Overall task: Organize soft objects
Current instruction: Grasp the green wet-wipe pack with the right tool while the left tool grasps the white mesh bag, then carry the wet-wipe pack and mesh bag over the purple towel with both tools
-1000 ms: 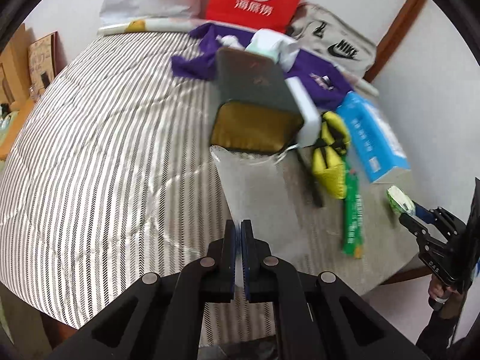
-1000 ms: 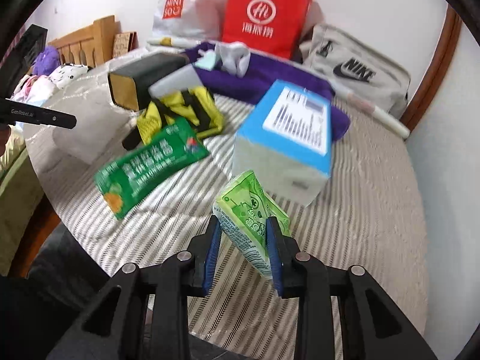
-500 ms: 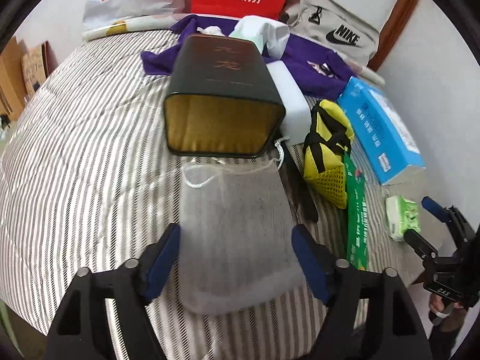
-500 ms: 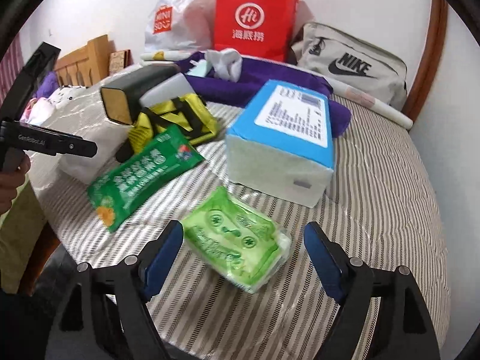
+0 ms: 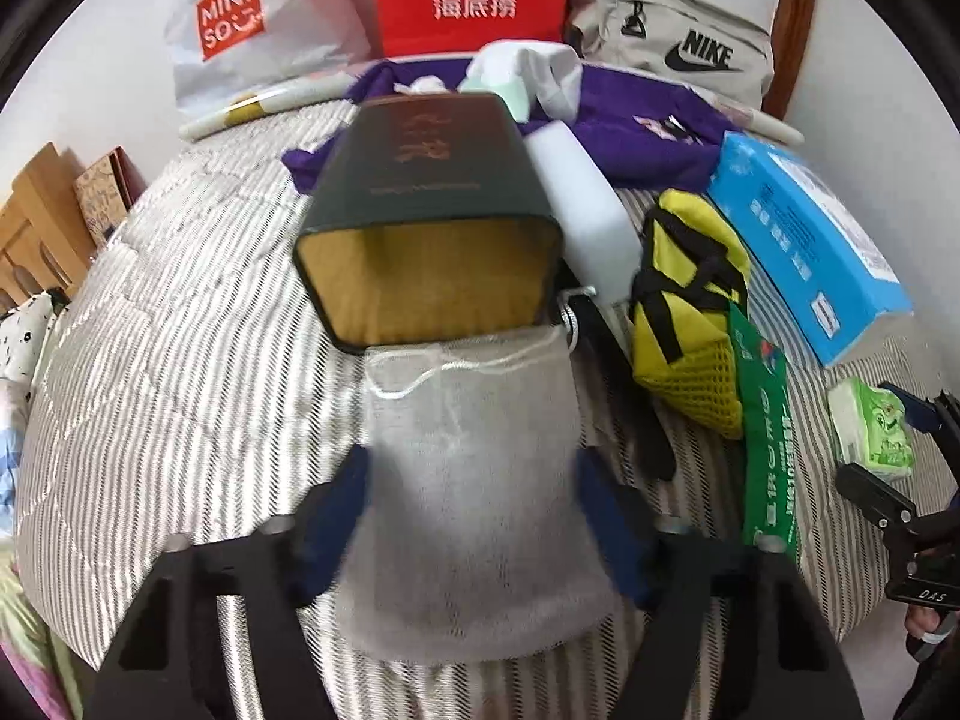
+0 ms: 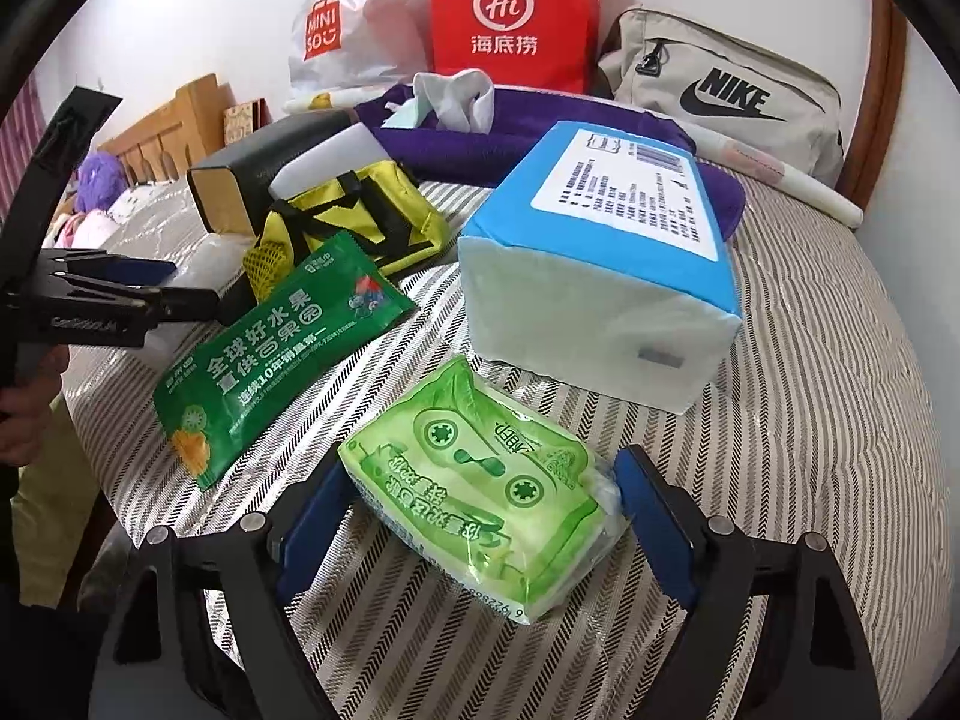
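Striped bed (image 6: pixel 810 420): quilted cover carries every item, ahead of both grippers.
Grey drawstring pouch (image 5: pixel 474 480): between the left gripper (image 5: pixel 474 516), whose jaws have just been narrowing; contact unclear.
Green tissue pack (image 6: pixel 480 498): lies free between the right gripper (image 6: pixel 474 510), its jaws just widened; judged best regripped centrally.

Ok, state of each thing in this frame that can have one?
left gripper: jaws just closing, straddling the pouch, contact unclear
grey drawstring pouch: flat on bed, cord loose
right gripper: open, straddling the pack
green tissue pack: released, lying flat
dark box: on its side, mouth facing camera
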Demonstrator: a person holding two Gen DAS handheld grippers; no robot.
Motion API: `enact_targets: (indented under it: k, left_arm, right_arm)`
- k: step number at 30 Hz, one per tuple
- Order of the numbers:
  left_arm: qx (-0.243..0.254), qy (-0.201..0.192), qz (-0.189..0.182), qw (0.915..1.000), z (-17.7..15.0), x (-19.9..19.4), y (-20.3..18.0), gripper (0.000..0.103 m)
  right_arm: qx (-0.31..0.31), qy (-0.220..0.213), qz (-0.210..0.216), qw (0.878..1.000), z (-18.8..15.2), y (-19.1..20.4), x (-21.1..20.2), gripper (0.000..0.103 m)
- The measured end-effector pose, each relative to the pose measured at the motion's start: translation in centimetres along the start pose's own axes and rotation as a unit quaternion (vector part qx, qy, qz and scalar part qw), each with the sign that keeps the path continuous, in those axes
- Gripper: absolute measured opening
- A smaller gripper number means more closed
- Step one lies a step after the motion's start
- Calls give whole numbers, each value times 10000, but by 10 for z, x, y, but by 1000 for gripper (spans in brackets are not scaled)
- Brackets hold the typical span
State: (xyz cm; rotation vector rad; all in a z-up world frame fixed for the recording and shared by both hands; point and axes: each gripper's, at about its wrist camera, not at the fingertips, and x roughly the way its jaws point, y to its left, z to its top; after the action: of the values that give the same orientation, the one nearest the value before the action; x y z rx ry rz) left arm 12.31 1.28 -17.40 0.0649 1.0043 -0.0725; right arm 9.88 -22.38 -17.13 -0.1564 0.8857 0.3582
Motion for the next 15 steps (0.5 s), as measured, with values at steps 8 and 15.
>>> enact_targets:
  k: [8,15]
  left_arm:
    - [-408,67,-648,9970,2,-4,34,6]
    - [-565,-59,-950,9939,-4,-22,41,6]
  right_arm:
    - [153,-19,-75,9999,-1,-5,-12,85]
    - [376,-69,-111,9992,1,-14,-29,85]
